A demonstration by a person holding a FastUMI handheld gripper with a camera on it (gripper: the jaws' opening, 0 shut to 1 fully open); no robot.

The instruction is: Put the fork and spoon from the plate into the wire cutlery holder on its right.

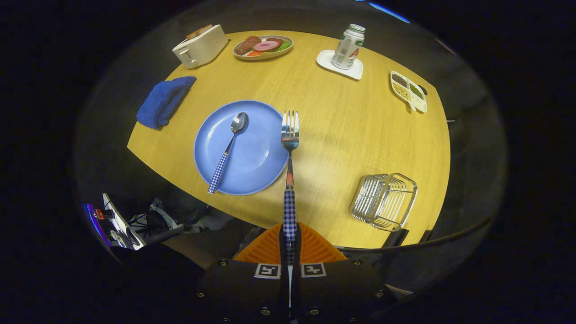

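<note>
We held the fork by its checked handle, the gripper clamped tight on it, tines pointing out over the worktop. The spoon lay on the blue plate; the wire cutlery holder stood empty near the worktop's near right edge.

Wooden table carries plate, wire holder, toaster, cloth.
</note>
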